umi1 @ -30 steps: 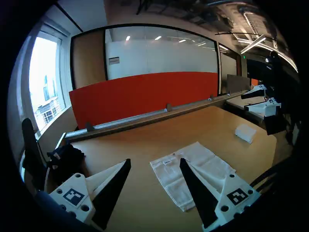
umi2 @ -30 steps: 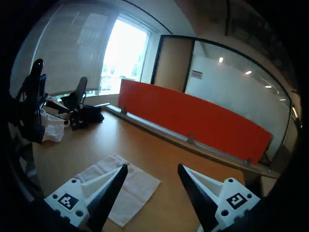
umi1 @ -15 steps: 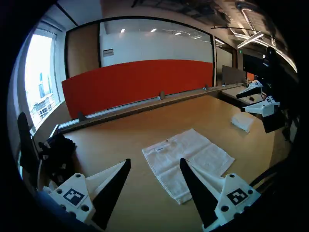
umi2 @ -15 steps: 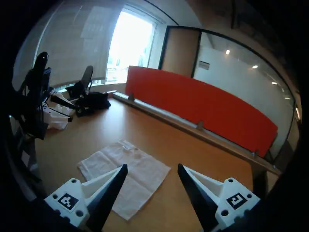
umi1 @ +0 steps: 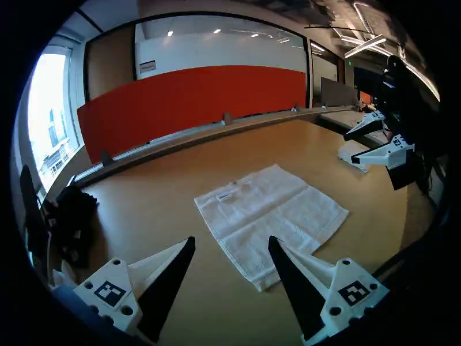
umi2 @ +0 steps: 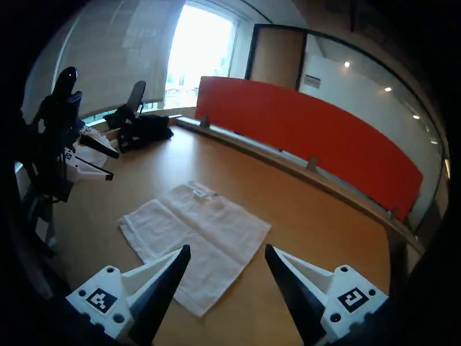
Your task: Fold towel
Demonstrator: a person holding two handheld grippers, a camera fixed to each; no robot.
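Note:
A white towel (umi1: 271,210) lies spread flat on the wooden table (umi1: 173,190), with a small label near its far edge. In the left gripper view, my left gripper (umi1: 230,245) hovers open above the table, its right finger over the towel's near corner. The right gripper (umi1: 356,145) shows open at the far right, held by a dark-sleeved arm. In the right gripper view, the towel (umi2: 196,230) lies just ahead of my open right gripper (umi2: 227,254), and the left gripper (umi2: 106,164) shows open at the left. Neither holds anything.
A red divider panel (umi1: 190,104) runs along the table's far edge. A small folded white cloth (umi1: 351,154) lies behind the right gripper. A black bag (umi2: 144,124) and a dark chair (umi2: 133,98) sit near the window end; white cloth (umi2: 86,158) lies there too.
Both grippers have tipped down and come closer over the table, so the towel now sits higher and larger in each view. The towel itself has not moved.

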